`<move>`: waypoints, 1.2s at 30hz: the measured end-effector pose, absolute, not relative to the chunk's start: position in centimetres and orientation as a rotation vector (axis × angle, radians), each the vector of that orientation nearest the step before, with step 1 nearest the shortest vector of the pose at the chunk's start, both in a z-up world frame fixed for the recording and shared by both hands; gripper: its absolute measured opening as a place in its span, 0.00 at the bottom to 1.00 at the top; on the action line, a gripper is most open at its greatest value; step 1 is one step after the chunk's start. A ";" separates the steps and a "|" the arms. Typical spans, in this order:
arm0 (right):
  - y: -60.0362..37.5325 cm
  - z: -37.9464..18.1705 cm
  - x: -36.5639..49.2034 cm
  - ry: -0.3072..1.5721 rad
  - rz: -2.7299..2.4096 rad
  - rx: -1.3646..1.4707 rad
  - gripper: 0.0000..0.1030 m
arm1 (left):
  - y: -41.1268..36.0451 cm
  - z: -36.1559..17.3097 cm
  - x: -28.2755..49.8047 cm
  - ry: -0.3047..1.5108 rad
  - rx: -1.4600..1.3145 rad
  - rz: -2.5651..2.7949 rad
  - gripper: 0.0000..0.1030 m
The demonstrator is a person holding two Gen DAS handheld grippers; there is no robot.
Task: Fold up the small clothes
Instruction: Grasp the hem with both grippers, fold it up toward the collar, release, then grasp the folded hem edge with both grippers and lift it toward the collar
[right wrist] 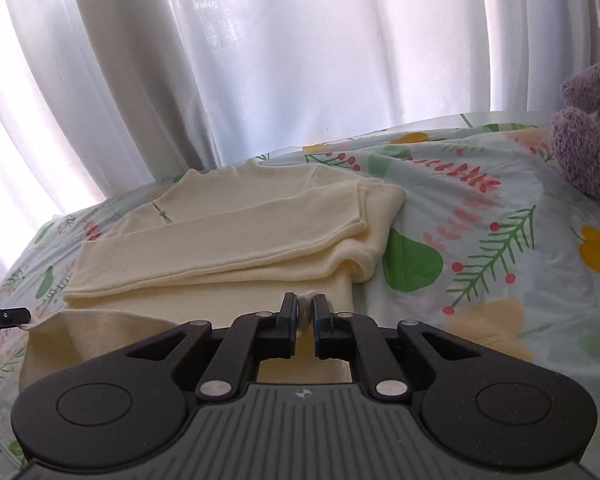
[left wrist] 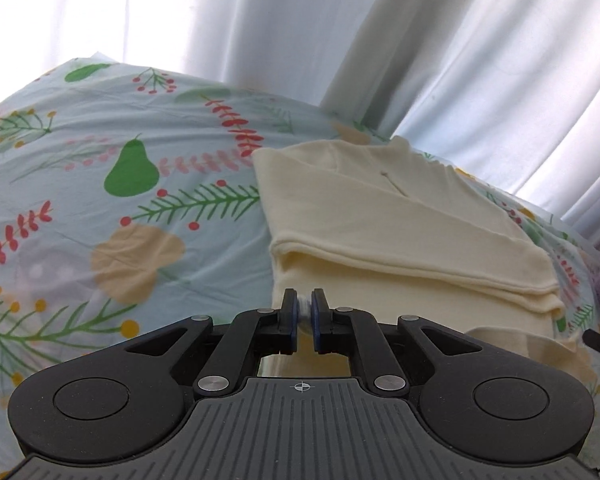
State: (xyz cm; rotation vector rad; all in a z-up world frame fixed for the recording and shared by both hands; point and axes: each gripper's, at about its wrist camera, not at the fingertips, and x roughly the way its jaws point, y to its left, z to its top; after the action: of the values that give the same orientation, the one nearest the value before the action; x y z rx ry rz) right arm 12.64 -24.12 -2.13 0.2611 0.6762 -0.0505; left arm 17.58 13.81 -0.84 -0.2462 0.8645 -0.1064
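A cream long-sleeved top (left wrist: 400,216) lies on the bed with its sleeves folded across the body, collar toward the curtains. My left gripper (left wrist: 305,300) is shut on a bunch of the top's near hem on its left side. In the right wrist view the same top (right wrist: 236,240) lies ahead, and my right gripper (right wrist: 305,304) is shut on the hem at the right side. The near edge is lifted off the bed between them. The left gripper's tip (right wrist: 4,315) shows at the far left, holding a raised corner of the fabric.
The bed sheet (left wrist: 80,200) is light blue with green pears, leaves and red berries. White curtains (right wrist: 260,60) hang close behind the bed's far edge. A purple plush toy (right wrist: 588,128) sits on the bed to the right of the top.
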 end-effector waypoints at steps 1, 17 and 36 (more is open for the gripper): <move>-24.1 -2.2 12.5 0.661 -0.080 0.239 0.11 | 13.9 -1.0 17.5 0.851 -0.232 -0.095 0.10; -22.5 -6.3 14.5 0.825 0.044 0.006 0.32 | 13.0 -4.1 18.5 0.905 -0.101 -0.280 0.29; -20.8 -1.4 12.9 0.664 0.076 -0.108 0.05 | 11.9 2.9 17.1 0.729 -0.049 -0.356 0.09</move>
State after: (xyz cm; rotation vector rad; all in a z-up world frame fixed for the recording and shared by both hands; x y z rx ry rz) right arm 12.92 -20.76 -1.42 -0.1080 0.6636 0.0764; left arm 17.15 11.85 2.89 -0.0487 0.7286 -0.3561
